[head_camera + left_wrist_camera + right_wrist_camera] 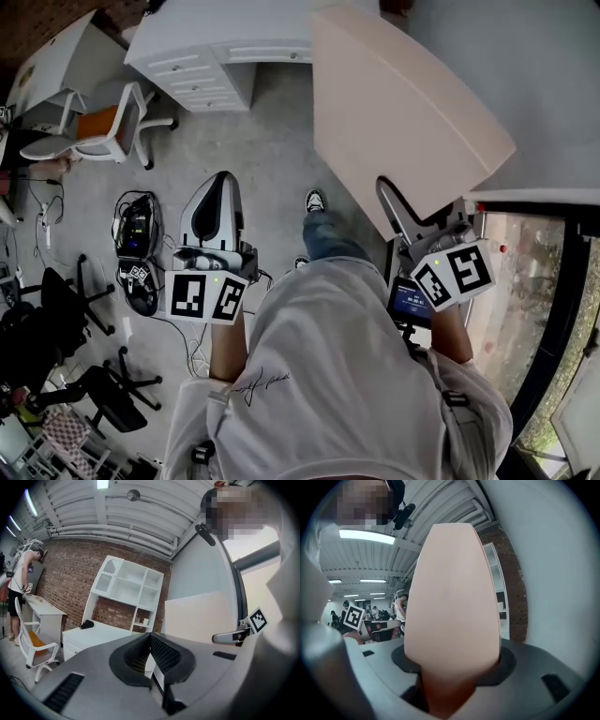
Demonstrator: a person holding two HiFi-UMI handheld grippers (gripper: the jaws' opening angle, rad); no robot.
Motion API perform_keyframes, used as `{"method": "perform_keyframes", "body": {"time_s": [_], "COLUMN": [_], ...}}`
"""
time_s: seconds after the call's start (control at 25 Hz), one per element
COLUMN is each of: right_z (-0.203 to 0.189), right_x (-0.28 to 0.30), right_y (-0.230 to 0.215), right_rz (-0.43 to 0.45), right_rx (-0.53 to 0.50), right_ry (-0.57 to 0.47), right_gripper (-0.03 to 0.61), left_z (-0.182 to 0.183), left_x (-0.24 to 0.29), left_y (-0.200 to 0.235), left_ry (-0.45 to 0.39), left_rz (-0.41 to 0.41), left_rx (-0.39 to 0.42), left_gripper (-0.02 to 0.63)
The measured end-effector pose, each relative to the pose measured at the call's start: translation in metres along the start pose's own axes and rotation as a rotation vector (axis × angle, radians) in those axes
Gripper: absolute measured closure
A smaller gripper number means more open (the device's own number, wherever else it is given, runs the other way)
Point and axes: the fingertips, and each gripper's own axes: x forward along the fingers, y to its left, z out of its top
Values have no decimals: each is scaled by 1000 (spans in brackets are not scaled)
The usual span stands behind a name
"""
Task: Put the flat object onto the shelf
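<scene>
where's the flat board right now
The flat board fills the head view's upper right, gripped at its lower edge by the right gripper, beside the grey wall.

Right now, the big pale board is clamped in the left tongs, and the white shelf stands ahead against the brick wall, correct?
Not quite. The right gripper view shows the board clamped in the right tongs; the left tongs are shut on nothing. The white shelf does stand against the brick wall.
</scene>
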Motion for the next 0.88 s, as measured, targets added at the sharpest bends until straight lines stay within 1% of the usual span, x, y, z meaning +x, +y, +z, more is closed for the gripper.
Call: {"method": "perform_keyframes", "body": {"time_s": [0.12,0.32,0.48,0.6,0.76,0.88], "right_z": [2,20,34,40,47,53], "right_x": [37,93,133,154,175,188], "right_y": [-22,-48,-64,-73,-84,-88], "right_rz": [3,-6,29,52,61,69], "right_rx": [27,-58,-76,-83,-84,-73], "right_ry": [15,43,37,36,34,30], "right_gripper": [298,301,301,301,301,301], "left_z": [3,26,38,41,45,59], "left_x": [39,98,138,159,180,191], "left_y": [24,48,60,68,76,81], "left_ry": [13,9,1,5,10,-10], "left_rz": [40,91,125,140,141,144], "left_rx": [4,36,71,82,93,134], "left_gripper": [600,600,600,600,600,600]}}
